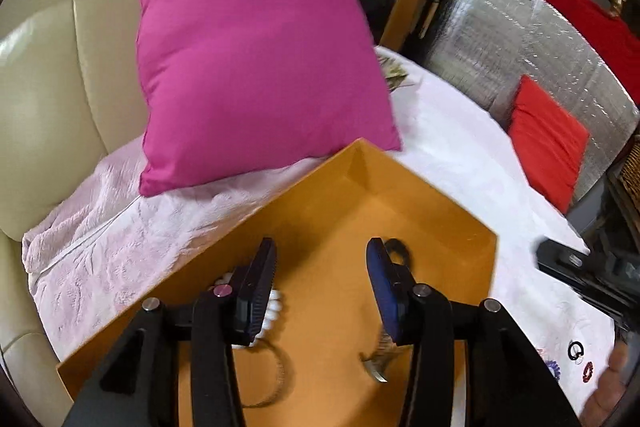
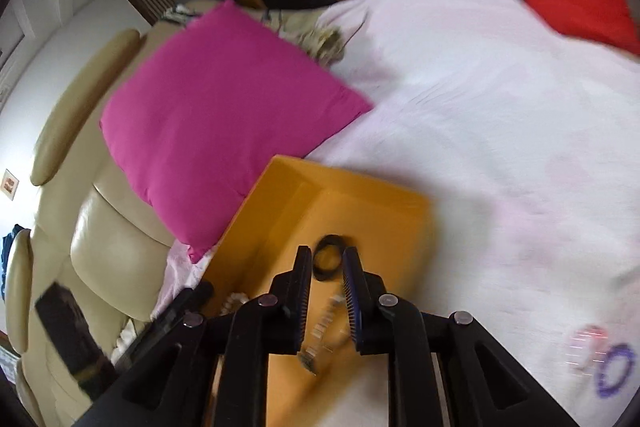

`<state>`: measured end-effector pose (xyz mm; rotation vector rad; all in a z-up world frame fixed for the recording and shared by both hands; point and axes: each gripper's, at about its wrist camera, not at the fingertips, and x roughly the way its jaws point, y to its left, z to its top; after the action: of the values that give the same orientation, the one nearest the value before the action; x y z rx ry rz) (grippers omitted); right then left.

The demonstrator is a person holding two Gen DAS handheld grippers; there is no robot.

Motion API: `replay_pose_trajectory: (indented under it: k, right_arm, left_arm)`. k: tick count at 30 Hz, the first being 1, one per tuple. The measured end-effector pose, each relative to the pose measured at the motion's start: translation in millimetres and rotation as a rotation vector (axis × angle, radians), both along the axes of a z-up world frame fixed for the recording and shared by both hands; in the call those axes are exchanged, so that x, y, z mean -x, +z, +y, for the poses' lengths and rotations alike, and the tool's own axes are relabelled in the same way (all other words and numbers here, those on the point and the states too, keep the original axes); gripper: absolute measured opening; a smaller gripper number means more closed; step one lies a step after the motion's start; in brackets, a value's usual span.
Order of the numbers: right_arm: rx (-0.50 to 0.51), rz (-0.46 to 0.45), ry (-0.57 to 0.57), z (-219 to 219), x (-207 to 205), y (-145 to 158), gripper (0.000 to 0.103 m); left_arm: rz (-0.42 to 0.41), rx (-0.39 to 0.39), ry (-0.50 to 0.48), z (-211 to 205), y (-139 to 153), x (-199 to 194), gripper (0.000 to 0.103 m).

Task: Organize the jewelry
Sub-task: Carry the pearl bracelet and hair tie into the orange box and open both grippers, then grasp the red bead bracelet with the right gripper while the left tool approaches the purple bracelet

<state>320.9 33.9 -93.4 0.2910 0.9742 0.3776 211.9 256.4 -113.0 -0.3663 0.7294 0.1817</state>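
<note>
Both tongs, left (image 1: 320, 267) and right (image 2: 326, 275), are held released above the orange box (image 1: 460, 227); jewelry below could be snagged.

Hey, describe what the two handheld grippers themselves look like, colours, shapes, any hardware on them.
Both are matte black plastic. The left gripper has two angular linkage arms with round silver pivot bolts, ending in flat fingers with ribbed pads that look dark blue. The right gripper is the same build. No cables or markings show.
</note>
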Motion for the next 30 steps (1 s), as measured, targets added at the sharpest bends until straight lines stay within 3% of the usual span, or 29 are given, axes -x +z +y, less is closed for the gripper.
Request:
replay_pose_trajectory:
  k: [7, 9, 11, 13, 17, 20, 25, 28, 30]
  right_arm:
    - [0.019, -0.077, -0.221, -161, 79, 26, 0.021]
    - [0.006, -0.081, -0.281, -201, 104, 27, 0.029]
    - [0.001, -0.086, -0.333, -229, 124, 25, 0.053]
    - [-0.015, -0.106, -0.388, -254, 144, 19, 0.06]
    - [-0.07, -0.079, -0.434, -290, 165, -4, 0.06]
    - [-0.109, -0.072, -0.466, -310, 175, -23, 0.06]
    - [-0.147, -0.003, -0.552, -350, 181, -45, 0.06]
    - [-0.174, -0.034, -0.644, -384, 189, -39, 0.06]
    - [-0.139, -0.021, -0.697, -399, 188, -41, 0.058]
  left_arm:
    - [-0.087, -0.088, -0.14, -84, 21, 9, 0.052]
    - [-0.114, -0.116, -0.204, -119, 26, 14, 0.059]
    - [-0.127, -0.144, -0.251, -146, 28, 18, 0.06]
    - [-0.13, -0.181, -0.311, -176, 27, 22, 0.061]
    - [-0.114, -0.277, -0.457, -234, 15, 29, 0.061]
    - [-0.08, -0.321, -0.5, -255, 2, 28, 0.061]
    - [0.025, -0.308, -0.56, -273, -21, 14, 0.061]
    - [0.039, -0.312, -0.59, -284, -25, 13, 0.061]
    - [0.039, -0.286, -0.624, -291, -26, 13, 0.061]
